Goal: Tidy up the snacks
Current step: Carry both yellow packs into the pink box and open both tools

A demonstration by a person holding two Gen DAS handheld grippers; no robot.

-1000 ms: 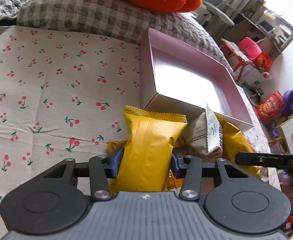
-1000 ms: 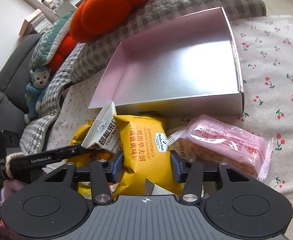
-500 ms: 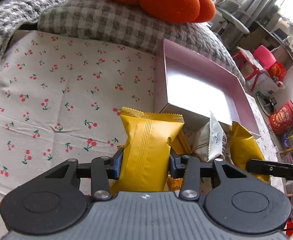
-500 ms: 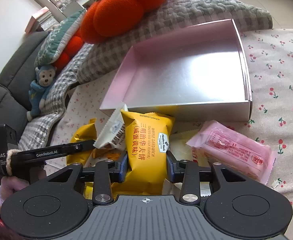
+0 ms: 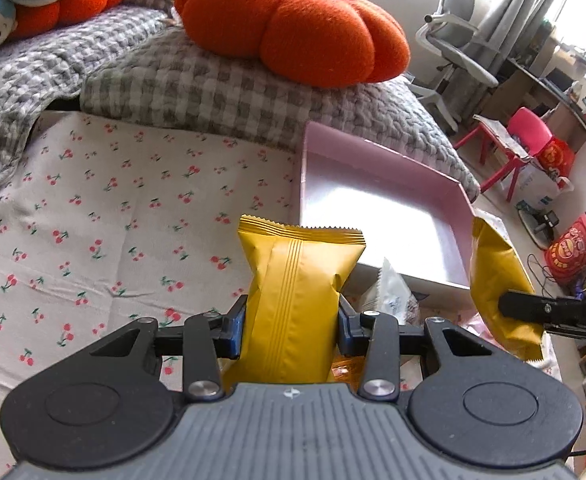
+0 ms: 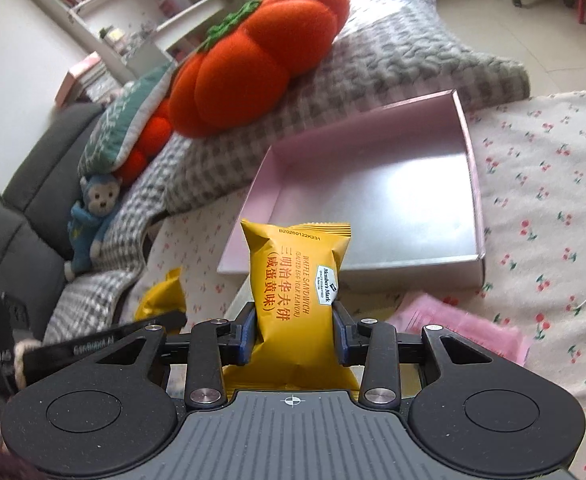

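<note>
Currently one yellow snack packet (image 5: 293, 304) is clenched by the left gripper (image 5: 291, 330), another yellow packet (image 6: 295, 296) by the right gripper (image 6: 293, 334), both before the pink box (image 6: 469, 148).

Yellow packet (image 6: 297, 292): "WAFFLE SANDWICH (SALTED EGG YOLK FLAVOR)", "三明治华夫饼 (咸蛋黄味)", white "Member's Mark" tag, code "B20260122K231" at the top seal. Other lettering too blurred.
</note>
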